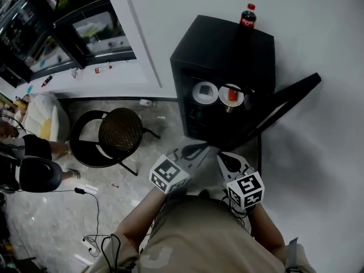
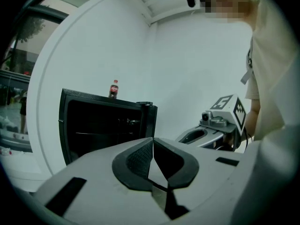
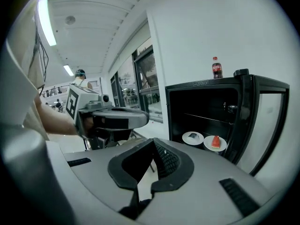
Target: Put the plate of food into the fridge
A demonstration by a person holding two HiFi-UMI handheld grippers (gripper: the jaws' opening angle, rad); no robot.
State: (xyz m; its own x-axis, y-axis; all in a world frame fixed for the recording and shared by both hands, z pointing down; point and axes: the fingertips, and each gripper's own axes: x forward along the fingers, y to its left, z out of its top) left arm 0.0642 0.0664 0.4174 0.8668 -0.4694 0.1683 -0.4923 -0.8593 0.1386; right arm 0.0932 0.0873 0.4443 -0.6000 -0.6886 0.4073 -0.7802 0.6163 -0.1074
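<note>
The fridge [image 1: 222,44] is seen w/ its door [image 1: 284,104] swung wide open. The plate of food [image 1: 231,95], w/ a red piece on it, is set inside the fridge, on the low shelf by the open front, at the door side. A 2nd plate [image 1: 205,92] is set just beside it, also inside the fridge. A soda bottle [image 1: 247,16] is stood on top of the fridge, at the back edge.

The left gripper [image 1: 198,148] is clenched tight w/ nothing held; its pads are pressed together. The right gripper [image 1: 227,159] is clenched the same way, also w/ nothing in it. Both are held side by side out in front of the fridge, apart from it, and nothing is touched by either.

Step in hand, as judged: the plate looks to be put away already, so the putting-in part seems done. What seems to be left is the door, which is not yet shut.

Next move, prob.: the door must be reached at its outer edge and pushed round to the front of the fridge. No grab is needed for that; a push w/ a closed claw should be enough. The right gripper is nearer the door side, so it is likely the better one. Care should be taken that the plates are not bumped by the door.
</note>
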